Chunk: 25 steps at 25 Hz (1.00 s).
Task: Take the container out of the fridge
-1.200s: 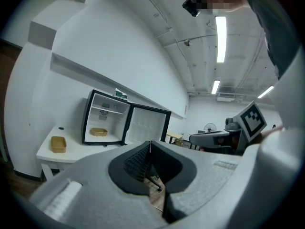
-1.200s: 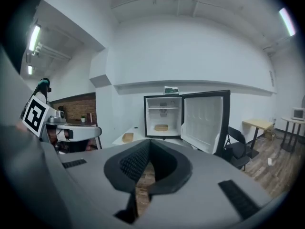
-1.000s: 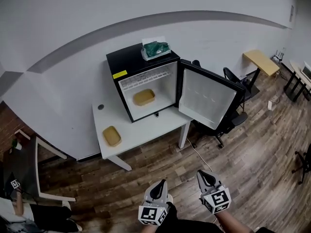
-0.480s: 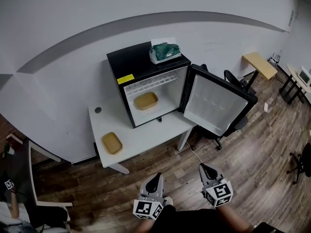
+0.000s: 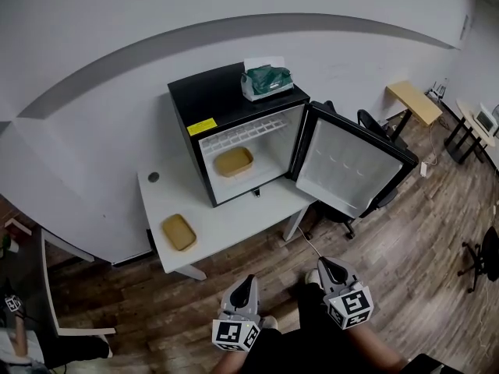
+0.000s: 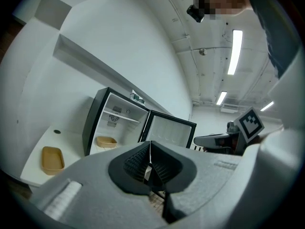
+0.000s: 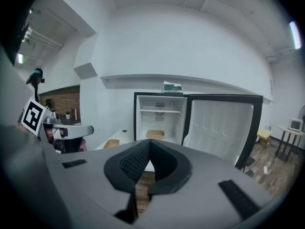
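A small black fridge (image 5: pixel 204 104) stands on a white table (image 5: pixel 226 215) with its door (image 5: pixel 351 166) swung open to the right. A tan container (image 5: pixel 233 161) lies on the fridge floor, also seen as the container (image 7: pixel 155 134) and the container (image 6: pixel 106 141). A second tan container (image 5: pixel 178 231) rests on the table's left end. My left gripper (image 5: pixel 248 284) and right gripper (image 5: pixel 325 269) hang low and well back from the table, both shut with nothing between the jaws.
A green-and-white box (image 5: pixel 266 79) sits on top of the fridge. Office chairs (image 5: pixel 374 127) stand behind the open door, a wooden desk (image 5: pixel 416 100) further right. A dark table and a seated person are at the far left. Wood floor (image 5: pixel 421 240) lies between me and the table.
The view has shifted slightly, the fridge sitting a little more central. Both grippers stay low and shut, the right one rising a little in the picture.
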### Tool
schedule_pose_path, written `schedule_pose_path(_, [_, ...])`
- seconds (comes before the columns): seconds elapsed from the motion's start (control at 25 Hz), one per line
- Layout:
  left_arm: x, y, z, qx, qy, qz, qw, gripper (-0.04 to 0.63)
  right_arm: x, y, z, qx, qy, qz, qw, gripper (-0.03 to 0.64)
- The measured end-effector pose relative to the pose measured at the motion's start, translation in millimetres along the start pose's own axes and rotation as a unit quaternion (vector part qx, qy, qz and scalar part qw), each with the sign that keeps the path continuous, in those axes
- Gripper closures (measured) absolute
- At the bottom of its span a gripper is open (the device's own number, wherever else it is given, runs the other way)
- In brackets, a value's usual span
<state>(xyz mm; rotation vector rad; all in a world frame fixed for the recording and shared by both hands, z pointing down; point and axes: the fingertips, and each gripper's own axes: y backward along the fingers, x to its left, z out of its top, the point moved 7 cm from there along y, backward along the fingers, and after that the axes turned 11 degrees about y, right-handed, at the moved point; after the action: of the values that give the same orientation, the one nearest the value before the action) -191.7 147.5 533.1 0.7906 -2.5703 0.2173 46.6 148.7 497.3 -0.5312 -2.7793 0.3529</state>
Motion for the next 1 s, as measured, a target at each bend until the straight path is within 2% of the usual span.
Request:
schedule_pose_path(0.2, [6.4,-2.9,3.0,-0.005,0.001,0.017,0.9998,0.580,2.2,-21.0,-0.1,-0.005,0.003,0.026,1.000,0.617])
schedule_pose_path(0.44, [19.7,-28.9,2.9,-0.004,-0.005,0.064,0.9980,0.580,-17.3,-65.4,2.9,-0.017,0.012,0.059,0.998,0.617])
schedule_pose_path(0.6, [27.1,-63.8,1.0,-0.007,-0.004,0.087,0.9962,0.580,-42.8,-105.7,-2.2,-0.022,0.004,0.083,0.996,0.617])
schedule_pose_path(1.0, [40.0,-174.0,21.4,-0.013,-0.008,0.132,0.9911,0.580,-112.8,-211.6,26.9,-0.048,0.023,0.165,0.985,0.617])
